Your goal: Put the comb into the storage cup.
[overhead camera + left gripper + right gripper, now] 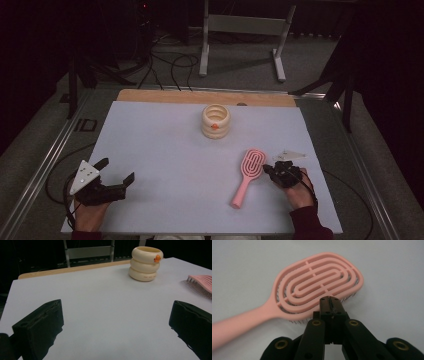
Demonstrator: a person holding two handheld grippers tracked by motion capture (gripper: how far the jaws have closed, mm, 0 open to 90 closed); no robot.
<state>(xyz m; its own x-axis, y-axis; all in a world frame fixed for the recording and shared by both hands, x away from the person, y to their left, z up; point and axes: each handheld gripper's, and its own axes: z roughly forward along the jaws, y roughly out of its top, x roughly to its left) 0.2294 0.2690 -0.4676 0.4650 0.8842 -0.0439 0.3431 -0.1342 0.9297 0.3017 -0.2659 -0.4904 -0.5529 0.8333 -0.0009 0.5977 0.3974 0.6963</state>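
Where jaws pressed together, clenched right gripper (329, 301) just beside pink hairbrush (312, 290) head.

My overhead camera is looking down; my gripper cameras are looking low and close, sharing the pink brush (248, 175) (201, 285) (312, 292).

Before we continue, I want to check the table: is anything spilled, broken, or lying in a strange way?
Nothing stands out. The pink hairbrush lies flat, bristles down, and looks whole. The cream ring-shaped holder stands upright near the far edge. The right tool, jaws together, is beside the brush head.
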